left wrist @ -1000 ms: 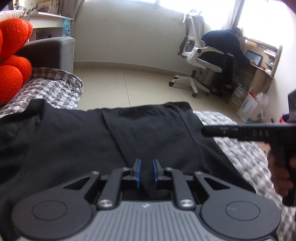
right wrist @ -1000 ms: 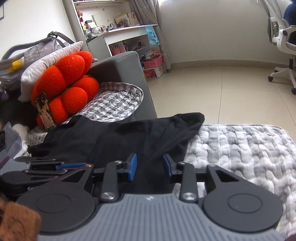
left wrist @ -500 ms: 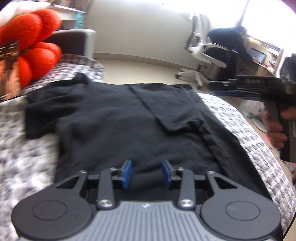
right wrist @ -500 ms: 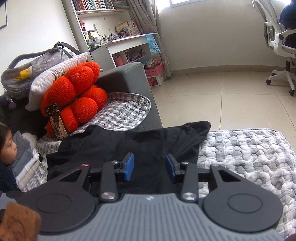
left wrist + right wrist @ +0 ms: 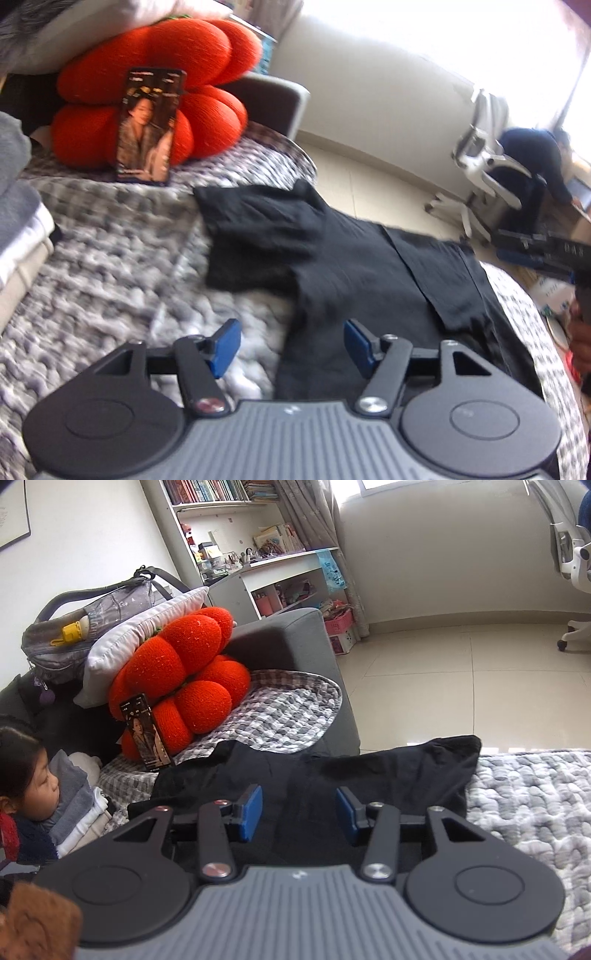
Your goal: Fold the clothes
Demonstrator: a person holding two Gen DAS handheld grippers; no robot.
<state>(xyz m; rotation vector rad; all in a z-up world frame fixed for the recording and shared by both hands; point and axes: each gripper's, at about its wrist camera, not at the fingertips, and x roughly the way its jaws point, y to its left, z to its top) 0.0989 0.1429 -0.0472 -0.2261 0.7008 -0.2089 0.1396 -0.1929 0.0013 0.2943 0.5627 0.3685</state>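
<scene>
Black T-shirt (image 5: 354,266) lies spread on the grey-and-white quilt (image 5: 110,266), one sleeve folded in across its body, the other sleeve out flat toward ten o'clock. Left gripper (image 5: 291,349) hovers over the shirt's near hem, jaws wide apart and empty. Right gripper (image 5: 298,813) hangs above the dark cloth too, blue pads parted, holding nothing. At ten o'clock an orange cushion (image 5: 184,675) props up a photo card (image 5: 147,734).
</scene>
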